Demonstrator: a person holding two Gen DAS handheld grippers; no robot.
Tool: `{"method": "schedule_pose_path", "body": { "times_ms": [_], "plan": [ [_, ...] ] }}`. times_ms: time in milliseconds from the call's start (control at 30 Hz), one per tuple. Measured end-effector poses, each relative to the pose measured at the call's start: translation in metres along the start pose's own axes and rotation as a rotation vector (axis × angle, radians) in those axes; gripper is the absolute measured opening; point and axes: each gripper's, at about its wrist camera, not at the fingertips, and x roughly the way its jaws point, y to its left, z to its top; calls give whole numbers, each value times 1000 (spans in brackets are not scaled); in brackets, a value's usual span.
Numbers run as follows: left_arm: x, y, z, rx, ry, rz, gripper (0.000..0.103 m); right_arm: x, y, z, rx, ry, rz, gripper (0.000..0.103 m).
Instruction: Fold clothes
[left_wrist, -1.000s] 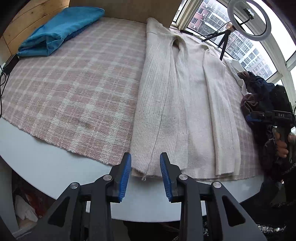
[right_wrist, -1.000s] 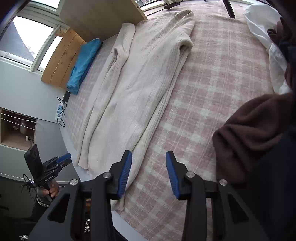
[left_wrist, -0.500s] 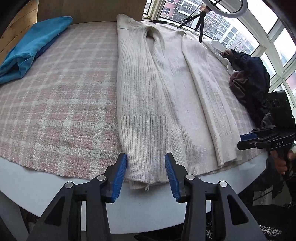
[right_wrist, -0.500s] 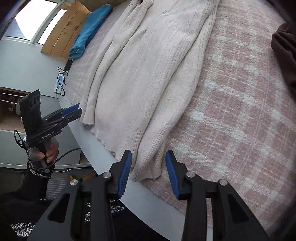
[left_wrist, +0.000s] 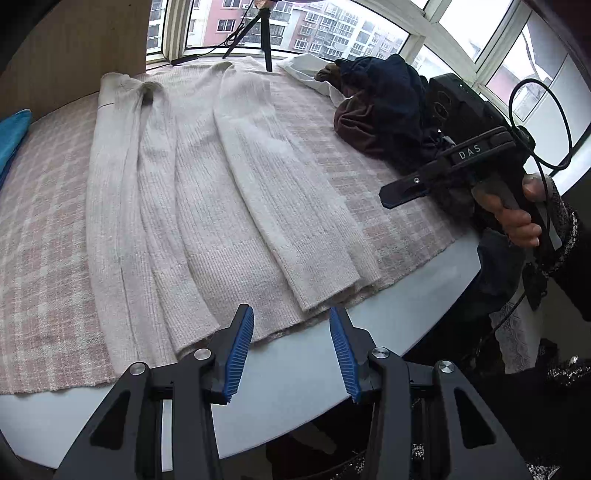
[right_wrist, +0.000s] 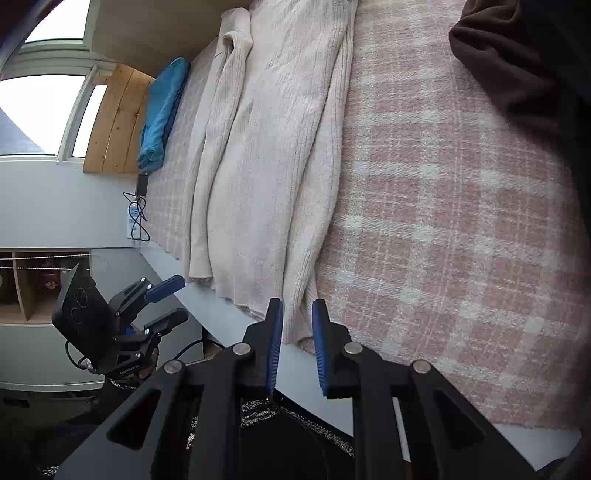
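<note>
One cream cardigan (left_wrist: 207, 206) is lying lengthwise-folded; right tongs (right_wrist: 297, 345) are closing around its hem, left tongs (left_wrist: 291, 350) are hovering open.

The left wrist view looks steeply down from beyond the bench (left_wrist: 303, 362) edge toward the windows, close above the cream cardigan (left_wrist: 229, 206) hem. The right wrist view sits nearer, facing along the cardigan (right_wrist: 266, 147). Both share the cardigan and pink plaid cloth (left_wrist: 40, 229)

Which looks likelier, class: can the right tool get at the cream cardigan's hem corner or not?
Probably yes: the right tool is closing around the cream cardigan hem corner at the table edge; nothing blocks it.
</note>
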Motion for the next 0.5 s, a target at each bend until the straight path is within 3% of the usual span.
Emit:
{"method": "schedule_pose_path", "body": {
  "times_ms": [133,267,333,467,500],
  "plan": [
    [13,-39,10,69,1,-50,41,-1,-3,41,-39,-56,-39,24],
    [33,-72,19,121,0,-67,41,28,-11,86,-54,9,-1,30],
    [45,-81,22,122,17,-42,41,45,-13,101,-58,58,45,30],
    [68,-81,26,71,67,28,41,50,-10,104,-103,49,72,26],
    [71,-80,27,48,75,35,41,50,-12,104,-100,43,72,21]
  ]
}}
